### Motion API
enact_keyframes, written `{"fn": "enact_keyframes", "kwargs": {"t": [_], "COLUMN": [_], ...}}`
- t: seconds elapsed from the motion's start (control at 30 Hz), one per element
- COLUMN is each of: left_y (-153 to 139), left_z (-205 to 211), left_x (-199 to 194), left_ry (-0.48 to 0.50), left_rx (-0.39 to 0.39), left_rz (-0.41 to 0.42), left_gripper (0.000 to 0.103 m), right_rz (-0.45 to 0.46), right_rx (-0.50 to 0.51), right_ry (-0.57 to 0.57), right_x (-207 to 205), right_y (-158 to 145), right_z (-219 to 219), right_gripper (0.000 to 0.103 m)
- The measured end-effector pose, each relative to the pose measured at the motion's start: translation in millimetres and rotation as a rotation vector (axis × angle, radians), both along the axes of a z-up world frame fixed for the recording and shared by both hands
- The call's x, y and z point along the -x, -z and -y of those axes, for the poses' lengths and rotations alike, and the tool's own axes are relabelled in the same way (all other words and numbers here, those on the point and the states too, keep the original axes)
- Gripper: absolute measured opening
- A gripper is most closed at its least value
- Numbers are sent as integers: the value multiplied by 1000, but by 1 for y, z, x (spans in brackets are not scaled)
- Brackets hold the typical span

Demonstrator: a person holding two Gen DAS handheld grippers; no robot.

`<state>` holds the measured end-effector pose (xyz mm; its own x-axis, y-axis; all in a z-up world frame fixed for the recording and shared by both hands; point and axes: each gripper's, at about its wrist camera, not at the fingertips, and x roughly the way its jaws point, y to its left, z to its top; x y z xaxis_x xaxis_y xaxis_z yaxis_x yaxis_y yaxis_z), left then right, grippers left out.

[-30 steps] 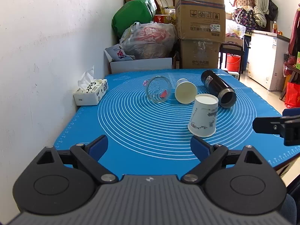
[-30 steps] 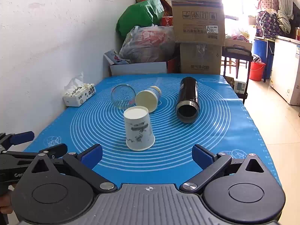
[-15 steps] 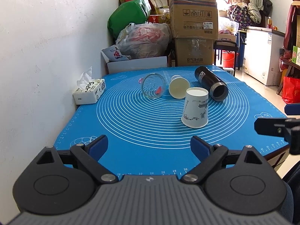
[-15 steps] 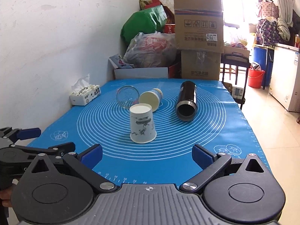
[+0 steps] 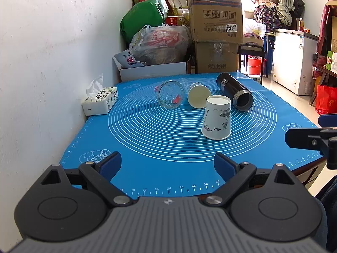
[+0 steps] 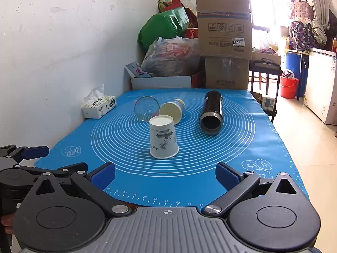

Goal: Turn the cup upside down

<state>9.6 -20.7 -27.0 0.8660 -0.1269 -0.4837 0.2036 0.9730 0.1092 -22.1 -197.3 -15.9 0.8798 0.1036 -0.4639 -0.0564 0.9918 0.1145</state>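
Observation:
A white paper cup [image 5: 217, 118] with a dark ink print stands upside down, mouth down, on the blue mat [image 5: 147, 147]; it also shows in the right wrist view [image 6: 163, 140]. My left gripper [image 5: 167, 164] is open and empty, over the mat's near edge, well short of the cup. My right gripper [image 6: 165, 174] is open and empty, also at the near edge, with the cup straight ahead of it. Each gripper shows at the side of the other's view.
Behind the cup lie a clear glass [image 5: 170, 94], a cream cup [image 5: 199, 96] and a black flask [image 5: 234, 91], all on their sides. A tissue box [image 5: 100, 101] sits by the left wall. Boxes [image 5: 214, 27] and bags crowd the far end. The table's right edge drops to the floor.
Both grippers have drawn back from the cup toward the near edge of the table. The cup stays upside down in place. Both stay open.

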Motion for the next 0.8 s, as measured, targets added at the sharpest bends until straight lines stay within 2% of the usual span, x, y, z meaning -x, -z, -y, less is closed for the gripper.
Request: {"fn": "enact_keyframes", "kwargs": {"t": [0.8], "left_y": [0], "left_z": [-1], "left_x": [0], "left_ry": [-10], "left_rx": [9], "left_rz": [-8], "left_gripper": [94], "right_rz": [-3], "right_rx": [-2], "right_ry": [-3], "right_x": [-1], "right_y": [-1], "right_z": [-1], "right_gripper": [103]}}
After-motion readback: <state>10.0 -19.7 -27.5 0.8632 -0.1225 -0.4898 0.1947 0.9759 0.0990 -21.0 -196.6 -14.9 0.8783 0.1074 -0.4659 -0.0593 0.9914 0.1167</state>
